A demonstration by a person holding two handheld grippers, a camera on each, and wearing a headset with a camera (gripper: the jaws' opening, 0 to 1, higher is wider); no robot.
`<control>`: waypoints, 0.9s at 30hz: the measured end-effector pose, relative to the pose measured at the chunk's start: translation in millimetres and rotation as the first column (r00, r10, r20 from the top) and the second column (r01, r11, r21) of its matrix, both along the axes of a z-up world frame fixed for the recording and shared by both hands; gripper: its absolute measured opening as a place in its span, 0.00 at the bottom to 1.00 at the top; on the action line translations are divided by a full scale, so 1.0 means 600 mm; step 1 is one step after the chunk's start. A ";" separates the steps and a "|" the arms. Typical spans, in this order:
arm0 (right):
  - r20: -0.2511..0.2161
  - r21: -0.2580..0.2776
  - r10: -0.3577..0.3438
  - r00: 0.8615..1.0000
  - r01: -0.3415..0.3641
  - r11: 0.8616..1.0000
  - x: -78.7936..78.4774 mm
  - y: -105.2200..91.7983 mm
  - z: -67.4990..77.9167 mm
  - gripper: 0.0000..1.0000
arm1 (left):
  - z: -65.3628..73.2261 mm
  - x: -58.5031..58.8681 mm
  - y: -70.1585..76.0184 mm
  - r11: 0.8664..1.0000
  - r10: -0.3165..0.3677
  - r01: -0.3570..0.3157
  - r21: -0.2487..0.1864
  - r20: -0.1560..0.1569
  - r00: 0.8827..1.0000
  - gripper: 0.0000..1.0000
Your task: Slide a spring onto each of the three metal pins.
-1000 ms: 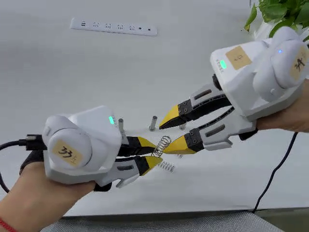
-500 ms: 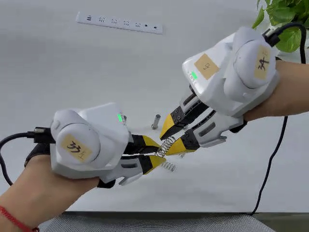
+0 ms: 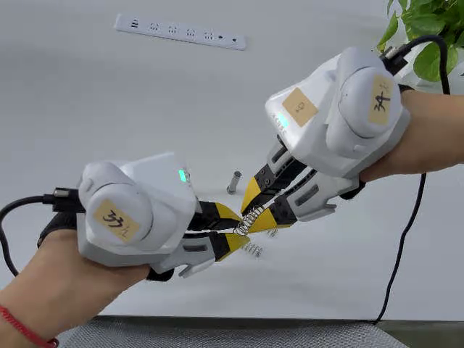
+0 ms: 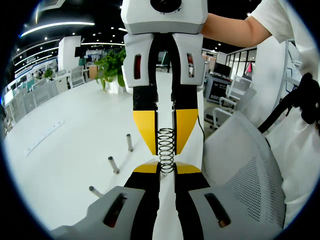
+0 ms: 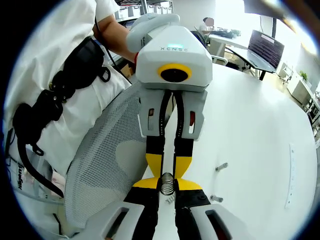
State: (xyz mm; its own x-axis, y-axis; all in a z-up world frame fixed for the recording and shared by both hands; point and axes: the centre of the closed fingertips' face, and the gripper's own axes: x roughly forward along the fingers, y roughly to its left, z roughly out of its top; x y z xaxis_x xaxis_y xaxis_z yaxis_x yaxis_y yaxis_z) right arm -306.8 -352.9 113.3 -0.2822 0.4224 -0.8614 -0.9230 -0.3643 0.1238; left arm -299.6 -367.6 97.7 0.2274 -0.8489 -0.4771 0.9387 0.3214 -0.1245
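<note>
head view looks down; gripper views face each other, sharing a spring (image 4: 166, 150)

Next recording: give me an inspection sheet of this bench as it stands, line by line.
Surface: white workbench top, flat and matte.
Job's things: silver coil spring held in the air between the two grippers' tips; second silver coil spring lying on the bench; three short metal pins standing, none carrying a spring.
Clutter: white power strip at the far side.
Grippers: left gripper and right gripper tip to tip, both apparently closed on the silver coil spring.
Cables: black cable from the left gripper; black cable hanging from the right gripper.
Surroundings: green potted plant; pale mesh chair; open office behind.
</note>
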 end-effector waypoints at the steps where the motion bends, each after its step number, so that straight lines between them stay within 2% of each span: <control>1: 0.001 -0.002 0.002 1.000 -0.002 1.000 -0.001 0.001 0.000 0.08 | 0.000 0.000 0.001 1.000 0.001 -0.001 -0.002 0.000 1.000 0.07; 20: 0.006 -0.034 0.013 1.000 -0.013 0.999 -0.001 0.018 0.004 0.07 | 0.002 0.005 0.016 0.999 0.034 -0.033 -0.035 0.014 0.999 0.07; 27: 0.005 -0.033 0.007 1.000 -0.007 0.999 0.004 0.032 0.008 0.07 | 0.001 0.009 0.036 0.996 0.076 -0.076 -0.054 0.007 0.997 0.09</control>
